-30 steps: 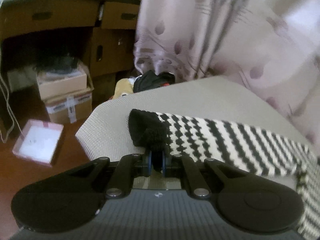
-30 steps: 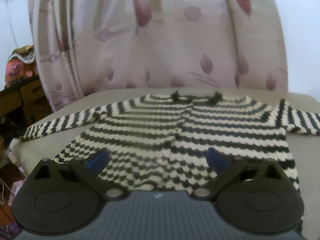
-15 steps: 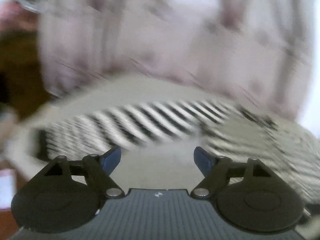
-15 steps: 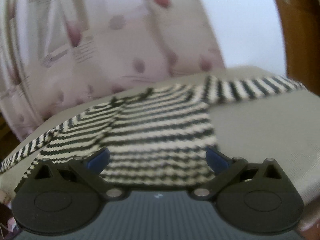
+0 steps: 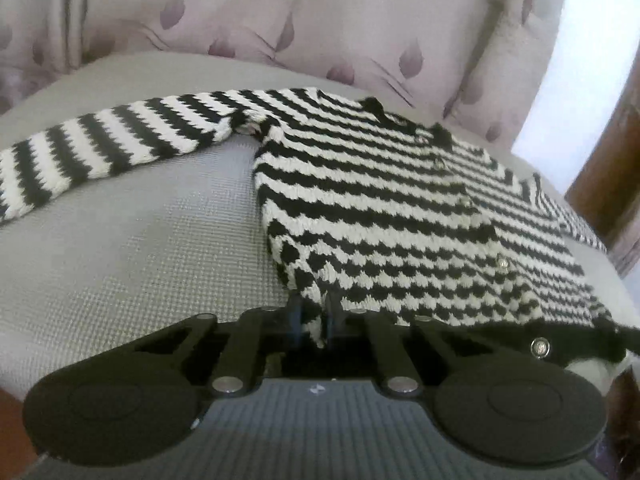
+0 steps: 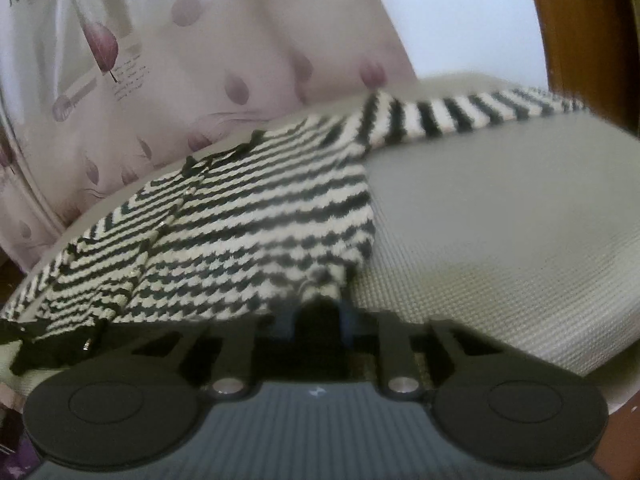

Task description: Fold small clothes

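Left wrist view: left gripper w/ fingers closing, near pressed together, pinching the lower left hem corner of the striped cardigan; a fold of knit sits between the fingers. Cardigan is black-and-white knit, lying flat on the grey textured surface (can't tell if bed or cushion). Left sleeve stretches out to the frame's left, flat on the surface. Small shiny buttons run along the front placket, black trim at the hem. Pink curtain w/ leaf print hangs behind, touching the surface's far edge. Brown wood at far right.

Right wrist view: right gripper also closing, fingers nearly together, gripping the lower right hem corner of the cardigan; cloth bunches up just ahead of the fingers. Slightly blurred. Right sleeve extends toward the upper right, flat on the grey surface. Curtain behind, wooden frame at upper right.
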Demonstrator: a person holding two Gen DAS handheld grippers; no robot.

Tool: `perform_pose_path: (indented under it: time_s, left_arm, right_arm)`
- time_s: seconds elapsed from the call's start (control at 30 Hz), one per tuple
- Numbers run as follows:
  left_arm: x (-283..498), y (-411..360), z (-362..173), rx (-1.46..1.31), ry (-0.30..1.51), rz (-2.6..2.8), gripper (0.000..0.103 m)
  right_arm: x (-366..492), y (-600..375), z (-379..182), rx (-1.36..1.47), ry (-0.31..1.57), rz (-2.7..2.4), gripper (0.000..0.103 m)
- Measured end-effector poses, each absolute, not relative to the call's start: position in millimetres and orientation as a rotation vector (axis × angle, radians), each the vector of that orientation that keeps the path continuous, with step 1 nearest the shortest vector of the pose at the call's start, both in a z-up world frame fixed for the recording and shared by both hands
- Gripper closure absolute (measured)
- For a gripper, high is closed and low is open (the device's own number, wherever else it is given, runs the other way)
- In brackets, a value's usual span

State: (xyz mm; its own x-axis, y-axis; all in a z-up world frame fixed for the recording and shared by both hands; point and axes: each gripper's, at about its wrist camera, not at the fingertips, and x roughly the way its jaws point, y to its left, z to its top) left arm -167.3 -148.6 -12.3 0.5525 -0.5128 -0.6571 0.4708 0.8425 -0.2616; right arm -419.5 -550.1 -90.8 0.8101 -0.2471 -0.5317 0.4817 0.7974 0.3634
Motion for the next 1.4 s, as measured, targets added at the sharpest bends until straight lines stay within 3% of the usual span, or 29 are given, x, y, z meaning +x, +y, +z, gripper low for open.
perform_pose_path:
  time_s: [0.33,0.53,0.57,0.6,0.63,0.7,0.73,0.8,0.87,1.03,1.3,1.4]
  left_arm:
    - [-182,-132,1,-0.091,0.768,-0.494,0.092]
    - [-191,-131,-2,-0.029,0.753,-0.521,0.09]
    - [-193,-129,3,-0.025,0.729,-0.512,0.087]
    - [-194,-127,10,-0.023,0.695,-0.509,0.075]
    - [-196,-124,16,-0.022,0.664,-0.505,0.057]
    - [-196,-127,30,-0.03,0.613,-0.495,0.032]
    - [-196,-129,34,-0.041,0.589,-0.499,0.029]
    - [-193,-142,43,-0.034,0.549,-0.515,0.028]
    - [-183,-165,48,-0.005,0.539,-0.528,0.018]
    - [-146,-222,38,-0.038,0.558,-0.577,0.008]
    - [-95,-290,-3,0.025,0.582,-0.528,0.006]
    - [-86,-296,-17,0.036,0.62,-0.507,0.005]
  right_arm:
    - [-465,-547,-80,0.692,0.448,-0.344,0.094]
    - [-479,-551,-86,0.791,0.454,-0.335,0.09]
    - [-486,-560,-82,0.84,0.419,-0.337,0.086]
    - [-492,-569,-78,0.877,0.385,-0.342,0.082]
    - [-499,-579,-72,0.892,0.341,-0.348,0.073]
    - [-511,-604,-59,0.889,0.238,-0.39,0.055]
    - [-515,-621,-53,0.874,0.201,-0.42,0.048]
    - [-518,-663,-45,0.851,0.18,-0.522,0.048]
    - [-518,-714,-39,0.881,0.143,-0.56,0.048]
    - [-506,-834,-33,0.981,0.095,-0.67,0.048]
    - [-458,-960,-82,1.257,0.235,-0.689,0.048]
    - [-447,-979,-101,1.36,0.197,-0.641,0.049]
